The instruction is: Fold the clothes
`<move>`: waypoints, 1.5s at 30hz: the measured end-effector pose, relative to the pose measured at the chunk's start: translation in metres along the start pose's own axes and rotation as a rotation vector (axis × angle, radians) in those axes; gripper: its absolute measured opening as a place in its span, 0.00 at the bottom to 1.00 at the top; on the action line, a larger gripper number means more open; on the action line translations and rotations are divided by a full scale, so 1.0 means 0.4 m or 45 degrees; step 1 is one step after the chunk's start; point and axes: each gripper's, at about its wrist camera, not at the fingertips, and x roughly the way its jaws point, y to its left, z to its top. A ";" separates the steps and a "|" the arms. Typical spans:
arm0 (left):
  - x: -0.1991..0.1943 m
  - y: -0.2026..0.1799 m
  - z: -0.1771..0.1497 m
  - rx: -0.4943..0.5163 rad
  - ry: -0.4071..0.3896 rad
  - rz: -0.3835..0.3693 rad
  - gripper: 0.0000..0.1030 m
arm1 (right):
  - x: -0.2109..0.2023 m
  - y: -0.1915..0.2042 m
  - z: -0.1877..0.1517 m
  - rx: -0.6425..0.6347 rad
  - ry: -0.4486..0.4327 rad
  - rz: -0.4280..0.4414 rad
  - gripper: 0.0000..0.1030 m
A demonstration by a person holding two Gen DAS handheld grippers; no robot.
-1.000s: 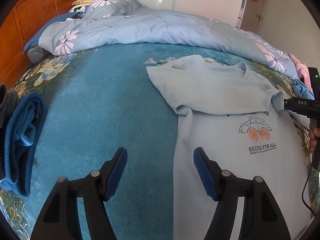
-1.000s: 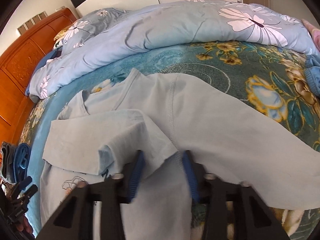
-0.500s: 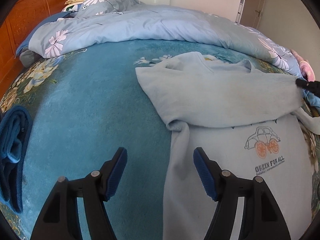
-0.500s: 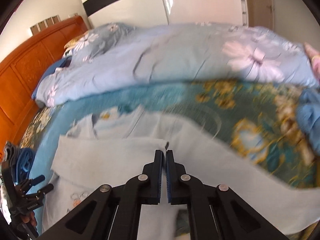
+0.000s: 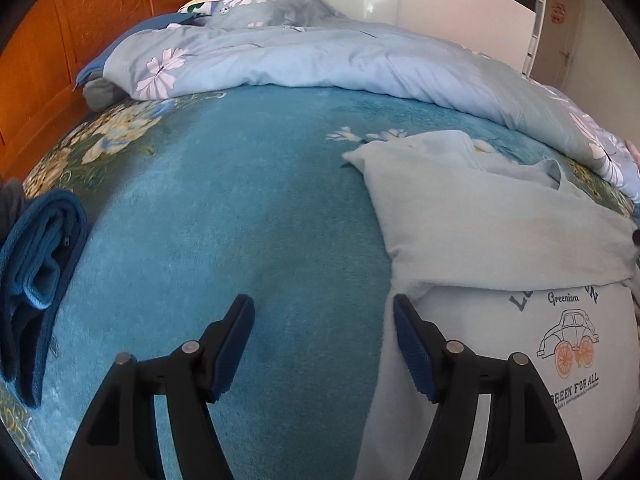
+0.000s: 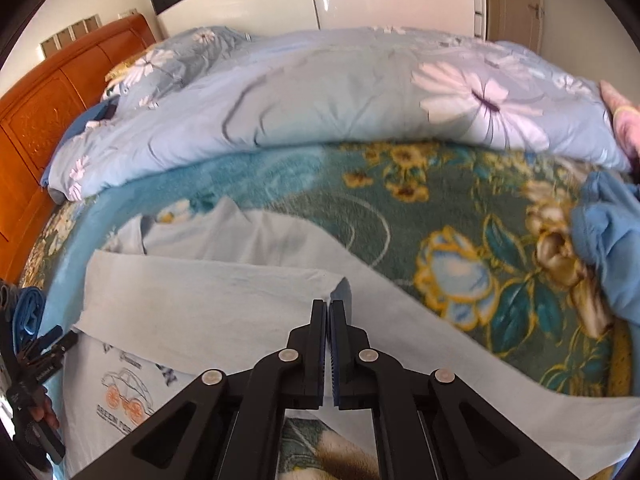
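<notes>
A pale blue long-sleeved shirt with a car print lies on the teal floral blanket. One sleeve is folded across its chest. My left gripper is open and empty, low over the blanket at the shirt's left edge. My right gripper is shut on the cuff end of the folded sleeve and holds it over the shirt. The other sleeve stretches out to the right. The left gripper also shows in the right wrist view at the far left.
A rumpled floral duvet lies along the far side of the bed. A folded dark blue garment sits at the left. A blue garment lies at the right. An orange wooden headboard stands at the back left.
My right gripper closed on the sleeve cuff and drew the sleeve across the shirt's chest. My left gripper shifted left, so the shirt sits further right in its view.
</notes>
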 end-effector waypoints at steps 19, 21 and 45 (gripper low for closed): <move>-0.161 0.031 -0.055 -0.065 -0.037 -0.041 0.70 | -0.150 -0.032 -0.072 0.099 -0.139 -0.063 0.54; -0.198 0.039 -0.074 -0.078 -0.055 -0.050 0.70 | -0.199 -0.045 -0.134 0.096 -0.157 -0.085 0.54; -0.333 0.015 -0.165 -0.090 -0.061 -0.101 0.70 | -0.435 -0.423 -0.264 0.114 -0.062 -0.433 0.20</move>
